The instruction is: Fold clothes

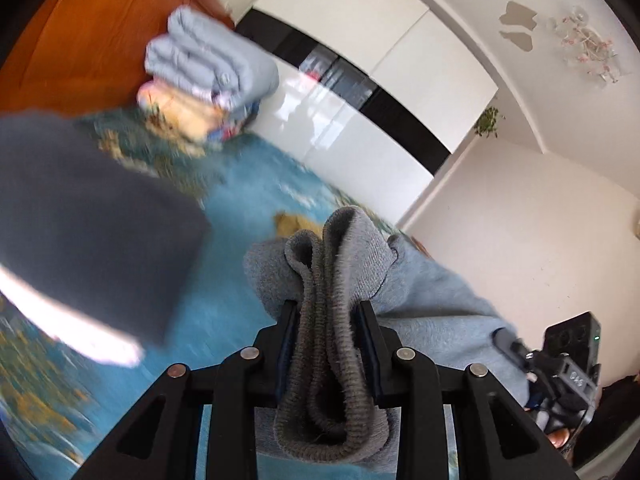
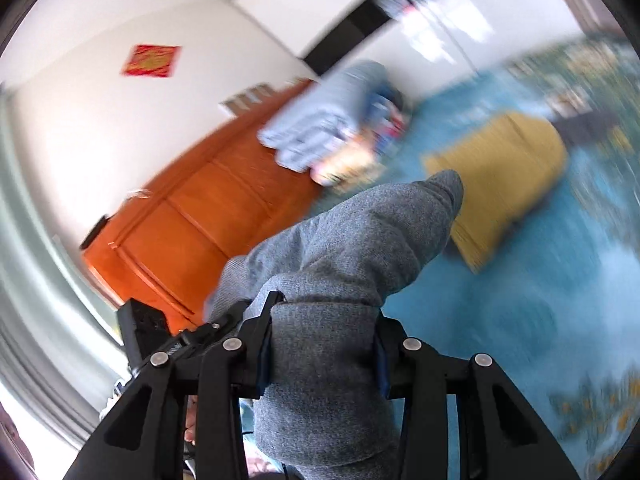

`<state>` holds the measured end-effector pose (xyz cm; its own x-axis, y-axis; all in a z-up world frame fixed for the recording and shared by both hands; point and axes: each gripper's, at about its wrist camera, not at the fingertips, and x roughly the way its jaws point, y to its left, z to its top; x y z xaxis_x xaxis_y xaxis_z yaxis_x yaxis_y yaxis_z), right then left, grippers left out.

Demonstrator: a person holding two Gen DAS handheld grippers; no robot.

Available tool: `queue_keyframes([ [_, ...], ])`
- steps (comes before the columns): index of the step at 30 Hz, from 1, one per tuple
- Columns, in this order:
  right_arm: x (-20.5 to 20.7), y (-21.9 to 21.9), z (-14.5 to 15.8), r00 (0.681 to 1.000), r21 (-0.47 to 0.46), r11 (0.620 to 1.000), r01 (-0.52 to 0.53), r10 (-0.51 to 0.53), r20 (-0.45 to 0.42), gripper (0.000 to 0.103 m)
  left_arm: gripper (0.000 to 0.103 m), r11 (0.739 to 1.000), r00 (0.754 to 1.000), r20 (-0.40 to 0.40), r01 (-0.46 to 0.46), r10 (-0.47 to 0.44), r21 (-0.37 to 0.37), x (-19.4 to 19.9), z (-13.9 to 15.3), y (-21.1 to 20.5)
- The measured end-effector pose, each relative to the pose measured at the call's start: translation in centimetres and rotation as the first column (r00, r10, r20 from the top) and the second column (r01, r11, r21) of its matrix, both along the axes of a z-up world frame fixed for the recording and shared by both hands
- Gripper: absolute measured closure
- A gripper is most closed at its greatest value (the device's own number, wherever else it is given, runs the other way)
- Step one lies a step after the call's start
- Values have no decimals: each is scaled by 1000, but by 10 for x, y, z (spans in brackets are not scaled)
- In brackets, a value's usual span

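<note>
The grey knit garment [image 1: 340, 280] hangs bunched between my two tongs, its ribbed hem folded; folded clothes [image 1: 208, 76] sit stacked beyond.

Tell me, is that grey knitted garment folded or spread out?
Neither: the grey knitted garment hangs bunched, pinched by both grippers' fingers.

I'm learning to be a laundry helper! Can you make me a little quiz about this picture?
1. True or false: the left gripper is shut on the grey garment.
2. What colour is the folded piece lying on the blue bedspread? A) red B) mustard yellow C) white
3. What lies on top of the stack of folded clothes near the wooden headboard?

Key:
1. True; the right gripper clamps it too.
2. B
3. A light blue folded garment.
</note>
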<state>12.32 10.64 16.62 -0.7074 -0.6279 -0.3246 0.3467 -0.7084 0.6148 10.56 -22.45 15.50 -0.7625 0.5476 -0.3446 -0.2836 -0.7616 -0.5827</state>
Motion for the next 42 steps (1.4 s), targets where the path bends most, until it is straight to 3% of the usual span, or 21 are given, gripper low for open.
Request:
queue_keyframes([
  [4,-36,-55,35,995,24,997,-77,78,-59,63,71,994,998,-12,-63,62,-94,-25,40,-52],
  [10,-117,-149,35,983,-58,981,-183,183,-13,63,71,959,984,33,-161,173,-232,-68,63,-138],
  [16,-169,-224,10,975,-72,974,-217,219,27,63,71,934,965,93,-211,247,-288,-115,45,-198],
  [21,-200,-263,-22,972,-62,976,-210,215,98,63,71,939,944,182,-225,277,-259,-142,-1,-233],
  [25,-206,-275,-52,968,-28,979,-204,206,144,62,71,943,921,262,-225,288,-247,-160,-46,-248],
  [28,-205,-278,-64,969,-11,979,-204,203,143,62,67,954,930,251,-220,268,-202,-158,-54,-252],
  [31,-206,-273,-61,964,-2,975,-221,218,152,61,62,960,934,253,-212,254,-182,-155,-48,-256],
  [35,-207,-259,-49,962,30,971,-236,229,150,61,41,952,929,225,-260,293,-162,-143,-28,-269],
  [38,-207,-248,-36,967,72,971,-229,218,134,58,40,945,924,203,-304,323,-119,-131,-10,-280],
  [42,-201,-242,-9,981,139,971,-192,187,51,57,40,952,953,145,-238,267,-191,-128,9,-254],
])
